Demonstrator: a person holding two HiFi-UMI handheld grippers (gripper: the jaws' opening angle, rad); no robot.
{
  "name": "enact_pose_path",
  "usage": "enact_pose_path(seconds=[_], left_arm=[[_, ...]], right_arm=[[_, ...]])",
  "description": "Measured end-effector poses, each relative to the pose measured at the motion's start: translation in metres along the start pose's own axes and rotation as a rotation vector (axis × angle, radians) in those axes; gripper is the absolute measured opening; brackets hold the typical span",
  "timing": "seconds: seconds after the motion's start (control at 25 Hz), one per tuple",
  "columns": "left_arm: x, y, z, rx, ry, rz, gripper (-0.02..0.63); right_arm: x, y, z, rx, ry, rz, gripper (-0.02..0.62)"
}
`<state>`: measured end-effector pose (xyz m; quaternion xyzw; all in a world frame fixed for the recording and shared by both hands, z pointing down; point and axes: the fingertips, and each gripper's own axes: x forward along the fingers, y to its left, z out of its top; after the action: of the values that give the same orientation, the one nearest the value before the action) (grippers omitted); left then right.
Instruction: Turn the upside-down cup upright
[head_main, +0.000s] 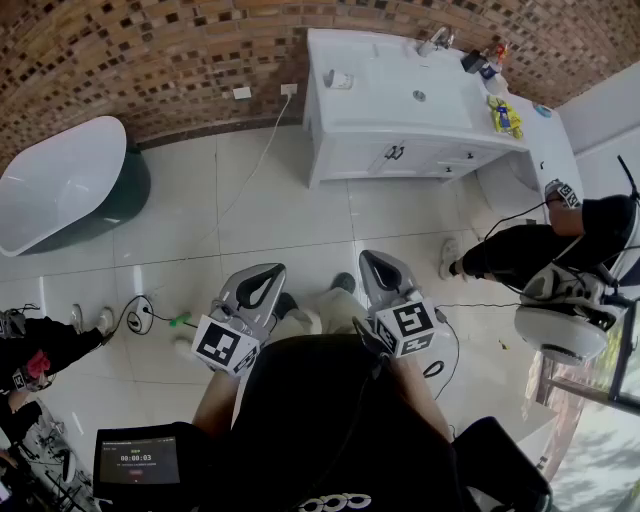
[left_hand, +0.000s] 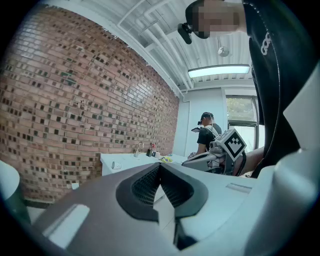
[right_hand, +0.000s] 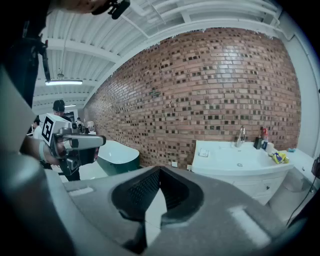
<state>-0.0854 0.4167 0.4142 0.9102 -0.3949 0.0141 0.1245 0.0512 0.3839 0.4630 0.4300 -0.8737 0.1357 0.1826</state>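
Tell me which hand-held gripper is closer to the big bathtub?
The left hand-held gripper. In the head view it is on the bathtub side, while the right hand-held gripper is on the side towards the white sink cabinet.

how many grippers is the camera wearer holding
2. The left grey hand-held gripper is low and left of centre above the white tiled floor; the right grey hand-held gripper is beside it, right of centre. Both have shut, empty fingers.
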Motion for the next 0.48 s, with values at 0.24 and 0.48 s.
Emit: enact_pose_path(seconds=[0.24, 0.48], left_arm=[[0.031, 0.022, 0.002, 0.012, 0.013, 0.025, 0.015], [0.076, 0.055, 0.017, 0.031, 0.026, 0.081, 0.015]], right_arm=[[0.035, -0.033, 0.003, 0.013, -0.003, 0.015, -0.008], [0.097, -0.075, 0.029, 0.017, -0.026, 0.073, -0.008]])
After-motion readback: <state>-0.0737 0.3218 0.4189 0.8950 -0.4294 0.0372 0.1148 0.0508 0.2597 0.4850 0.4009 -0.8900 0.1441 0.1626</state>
